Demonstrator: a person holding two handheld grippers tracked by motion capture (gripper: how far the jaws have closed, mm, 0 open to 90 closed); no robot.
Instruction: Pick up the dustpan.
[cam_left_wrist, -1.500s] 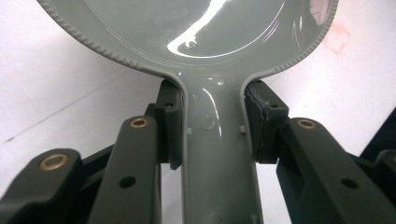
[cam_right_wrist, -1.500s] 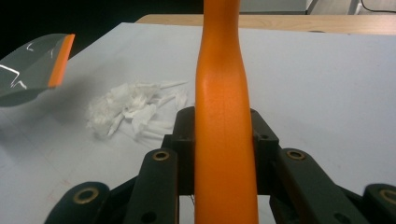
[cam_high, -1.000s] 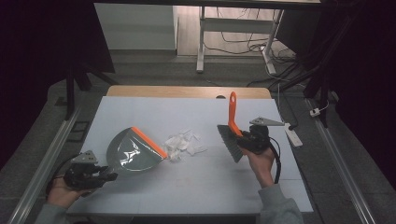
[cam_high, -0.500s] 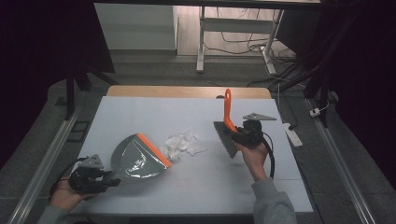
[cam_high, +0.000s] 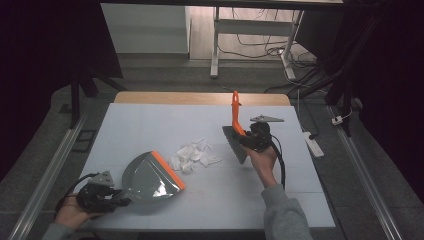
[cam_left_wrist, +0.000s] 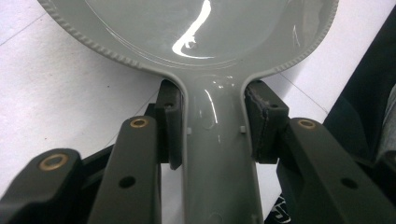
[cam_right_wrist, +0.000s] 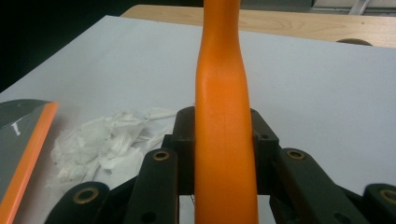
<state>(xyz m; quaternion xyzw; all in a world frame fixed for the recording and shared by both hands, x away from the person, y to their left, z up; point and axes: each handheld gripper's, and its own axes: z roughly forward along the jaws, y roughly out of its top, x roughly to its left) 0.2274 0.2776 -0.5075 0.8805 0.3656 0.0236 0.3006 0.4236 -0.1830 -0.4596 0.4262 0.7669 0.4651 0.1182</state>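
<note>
A grey dustpan (cam_high: 150, 175) with an orange lip lies on the white table, its mouth toward a pile of white paper scraps (cam_high: 192, 154). My left gripper (cam_high: 120, 199) is shut on the dustpan's handle (cam_left_wrist: 215, 154), both pads pressing its sides. My right gripper (cam_high: 246, 135) is shut on the orange handle (cam_right_wrist: 224, 116) of a hand brush (cam_high: 235, 137), whose dark bristles hang just right of the scraps. In the right gripper view the scraps (cam_right_wrist: 105, 142) and the dustpan's orange lip (cam_right_wrist: 32, 149) lie at the left.
The white table top (cam_high: 165, 120) has a wooden strip along its far edge. Metal rails run down both sides of the table. A white desk frame and cables stand on the floor beyond. A power strip (cam_high: 312, 142) lies off the table's right side.
The right gripper has carried the brush leftward, closer to the scraps. The dustpan has edged a little to the right toward the pile; the left hand has barely moved.
</note>
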